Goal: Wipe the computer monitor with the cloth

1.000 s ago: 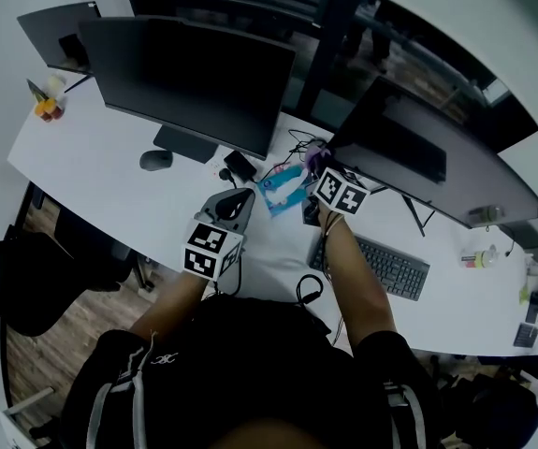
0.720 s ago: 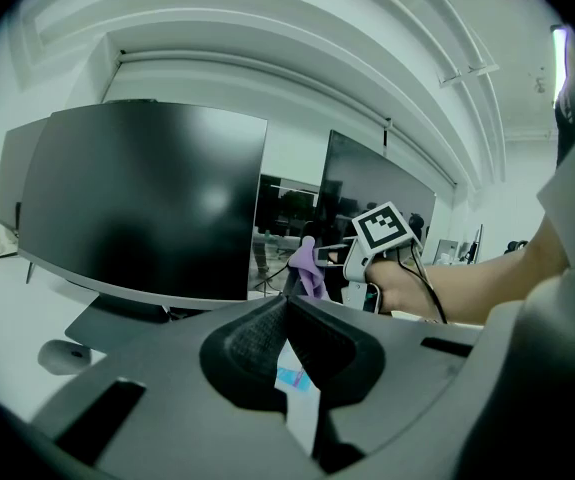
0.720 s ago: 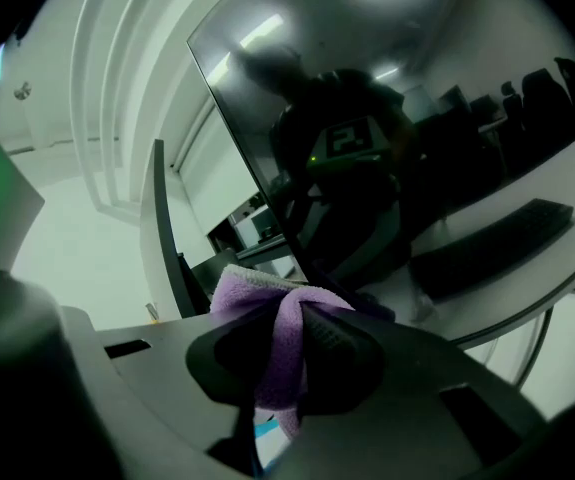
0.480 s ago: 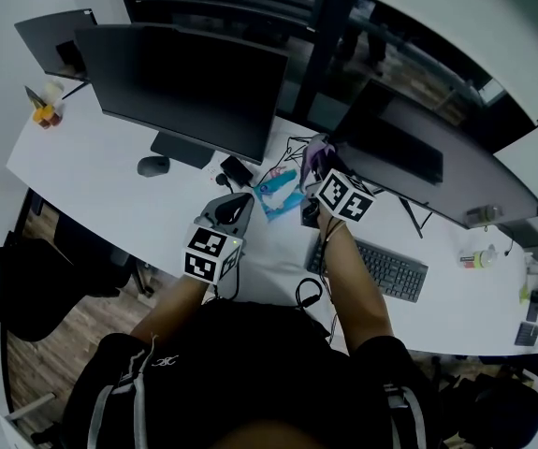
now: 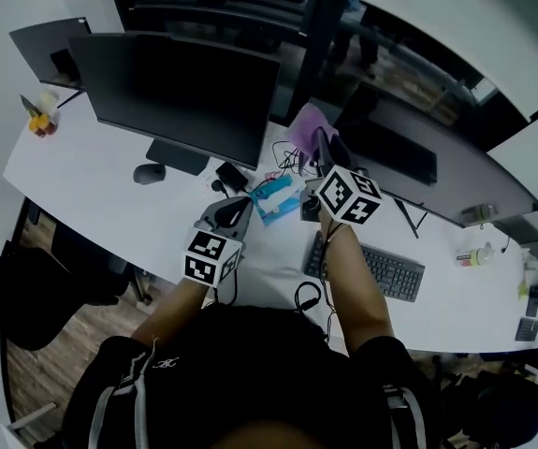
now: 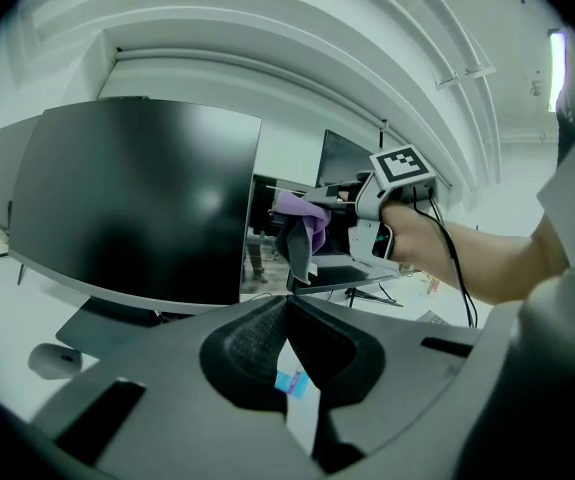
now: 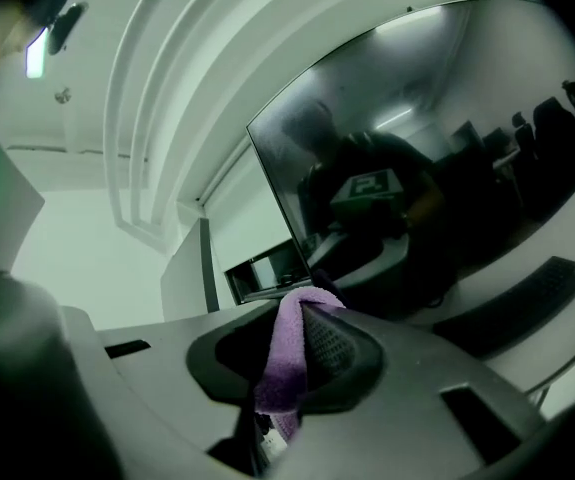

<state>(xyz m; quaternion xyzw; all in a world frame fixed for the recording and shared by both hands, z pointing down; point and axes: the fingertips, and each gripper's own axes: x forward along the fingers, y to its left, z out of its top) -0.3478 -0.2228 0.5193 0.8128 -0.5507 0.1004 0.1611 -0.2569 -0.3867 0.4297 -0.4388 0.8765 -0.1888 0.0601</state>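
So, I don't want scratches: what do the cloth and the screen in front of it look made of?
Cloth: soft fabric, likely microfibre or terry; its purple surface looks fuzzy and it folds limply.
Screen: smooth, fairly glossy dark panel, since it shows clear reflections; whether it is glass or plastic cannot be told.

Right gripper (image 7: 298,316) jaws clamped on purple cloth (image 7: 282,368); dark monitor (image 7: 457,128) ahead, seemingly apart.
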